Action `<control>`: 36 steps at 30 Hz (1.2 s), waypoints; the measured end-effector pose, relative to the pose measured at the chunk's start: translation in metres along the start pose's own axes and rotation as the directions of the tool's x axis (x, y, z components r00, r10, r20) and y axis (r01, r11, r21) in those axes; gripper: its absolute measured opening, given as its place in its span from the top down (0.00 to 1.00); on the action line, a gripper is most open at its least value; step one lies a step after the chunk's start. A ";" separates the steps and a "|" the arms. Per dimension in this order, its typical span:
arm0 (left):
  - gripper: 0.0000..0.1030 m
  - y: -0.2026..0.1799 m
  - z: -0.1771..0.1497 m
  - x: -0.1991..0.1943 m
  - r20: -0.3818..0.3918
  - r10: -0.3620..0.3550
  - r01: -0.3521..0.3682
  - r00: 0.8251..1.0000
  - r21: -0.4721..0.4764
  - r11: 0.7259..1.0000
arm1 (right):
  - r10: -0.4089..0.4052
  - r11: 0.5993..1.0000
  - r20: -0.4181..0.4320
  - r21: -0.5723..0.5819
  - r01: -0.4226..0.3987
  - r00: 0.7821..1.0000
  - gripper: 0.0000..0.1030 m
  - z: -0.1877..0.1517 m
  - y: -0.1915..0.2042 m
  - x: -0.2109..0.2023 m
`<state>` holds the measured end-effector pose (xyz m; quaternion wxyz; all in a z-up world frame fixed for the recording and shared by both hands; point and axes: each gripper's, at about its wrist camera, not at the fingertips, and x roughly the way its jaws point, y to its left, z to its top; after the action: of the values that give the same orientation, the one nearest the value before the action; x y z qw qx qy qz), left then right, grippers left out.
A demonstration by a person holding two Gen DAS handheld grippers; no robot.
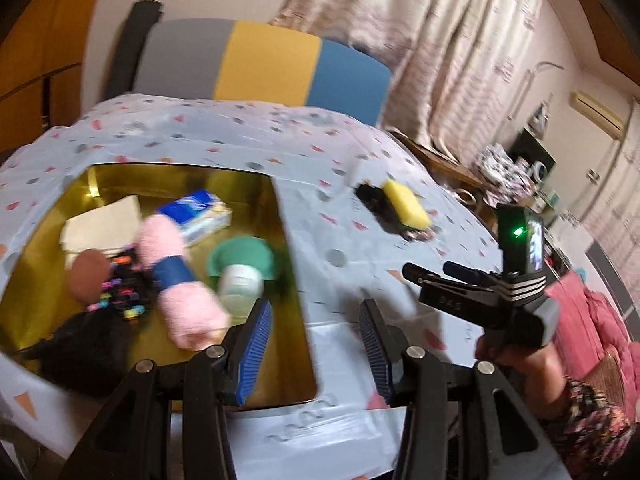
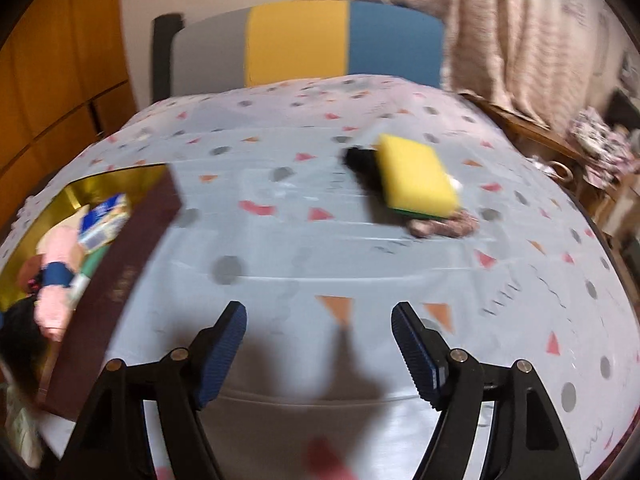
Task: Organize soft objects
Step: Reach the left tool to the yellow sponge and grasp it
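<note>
A gold-lined box [image 1: 180, 178] on the left holds a pink rolled towel [image 1: 176, 280] with a blue band, a blue tissue pack [image 1: 200, 212], a white folded cloth [image 1: 104, 224], a brown pad [image 1: 90, 274] and a black fuzzy item [image 1: 80, 344]. Out on the tablecloth a yellow sponge [image 2: 416, 178] lies across a black soft thing [image 2: 358, 162] and a pinkish cloth [image 2: 444, 226]. My left gripper [image 1: 314, 340] hangs open over the box's right edge, empty. My right gripper [image 2: 318, 340] is open above bare cloth, short of the sponge, and it shows in the left wrist view as well [image 1: 434, 270].
A green bowl [image 1: 244, 256] and a white roll [image 1: 240, 284] also sit in the box, whose maroon outer wall [image 2: 120, 264] faces the right gripper. A grey, yellow and blue chair back [image 2: 304, 40] stands behind the table. Curtains and clutter fill the right side.
</note>
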<state>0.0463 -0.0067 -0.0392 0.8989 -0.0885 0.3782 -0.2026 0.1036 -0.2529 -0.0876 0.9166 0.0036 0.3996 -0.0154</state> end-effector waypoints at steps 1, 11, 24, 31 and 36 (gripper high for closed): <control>0.56 -0.006 0.003 0.006 -0.018 -0.012 0.013 1.000 0.013 1.000 | -0.013 1.000 0.020 0.017 0.013 1.000 0.26 -0.003 -0.010 0.001; 0.40 -0.061 0.046 0.064 -0.110 -0.028 0.031 0.994 0.020 0.999 | -0.162 0.978 0.125 0.152 0.143 0.979 0.22 -0.005 -0.084 0.012; 0.29 -0.148 0.116 0.193 -0.209 0.014 0.012 0.978 0.121 0.993 | -0.183 0.945 0.077 0.288 0.154 0.980 0.14 -0.017 -0.109 0.026; 0.19 -0.176 0.136 0.259 -0.232 0.041 -0.009 0.972 0.138 0.990 | -0.212 0.932 0.122 0.325 0.163 0.969 0.12 -0.023 -0.113 0.016; 0.18 -0.186 0.145 0.302 -0.261 0.042 0.004 0.964 0.175 0.985 | -0.200 0.927 0.124 0.346 0.147 0.972 0.10 -0.025 -0.118 0.017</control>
<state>0.2853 -0.3042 -0.0743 0.8467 0.0218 0.4762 -0.2363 0.0936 -0.3705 -0.1161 0.9262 0.1224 0.3165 -0.1642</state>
